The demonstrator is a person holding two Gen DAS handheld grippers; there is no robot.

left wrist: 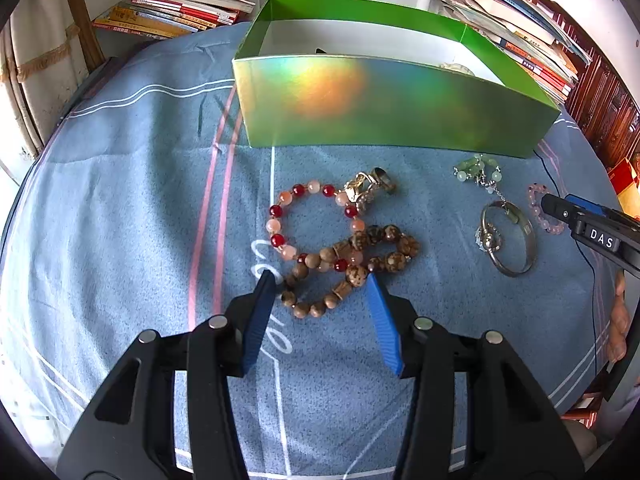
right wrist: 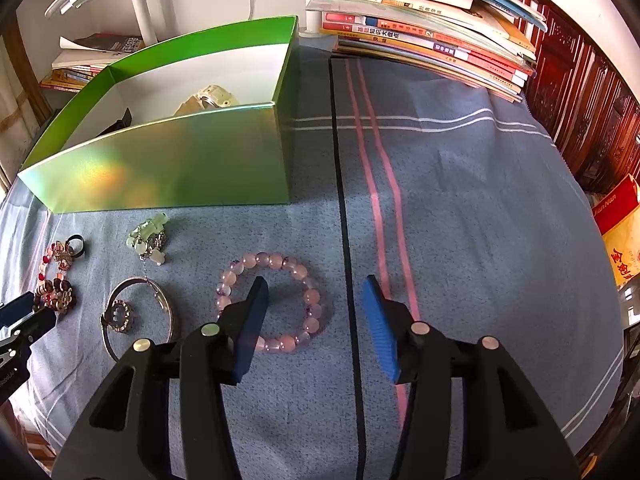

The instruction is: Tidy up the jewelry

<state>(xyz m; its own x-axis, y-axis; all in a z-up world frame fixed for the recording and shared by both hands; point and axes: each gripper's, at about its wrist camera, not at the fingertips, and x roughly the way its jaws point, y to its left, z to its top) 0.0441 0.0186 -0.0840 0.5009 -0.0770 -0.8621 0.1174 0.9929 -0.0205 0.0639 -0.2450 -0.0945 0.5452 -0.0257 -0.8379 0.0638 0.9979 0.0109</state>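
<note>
A green box [left wrist: 384, 108] with a shiny, rainbow-sheened front wall and a white inside stood open-topped on the blue striped cloth [left wrist: 132, 208], and within it lay a pale, cream-coloured piece [right wrist: 210, 98] near the right end and a small dark item [right wrist: 122, 120] toward the left wall; what either was could not be told. In front of the box the jewelry lay loose on the cloth: a red-and-peach bead bracelet [left wrist: 280, 216] overlapped by a brown wooden bead bracelet [left wrist: 352, 268], with a gold clasp-like trinket [left wrist: 362, 190] and a dark ring [left wrist: 386, 180] at their far edge; to the right a cluster of pale green beads [left wrist: 478, 170] on a thin chain, a silver bangle [left wrist: 516, 240] with a small beaded ring [left wrist: 490, 238] inside its loop, and a pink bead bracelet [right wrist: 272, 300] farthest right. The left gripper [left wrist: 322, 280] was open, its blue pads either side of the brown bracelet's near end without pressing on it. The right gripper [right wrist: 316, 284] was also open and gripped nothing, its left finger [right wrist: 252, 320] over the pink bracelet's ring and its right finger outside it, over the cloth's pink stripes. Stacks of books [right wrist: 432, 36] lined the back of the table on both sides, and a dark carved wooden cabinet [right wrist: 588, 108] stood at the right.
</note>
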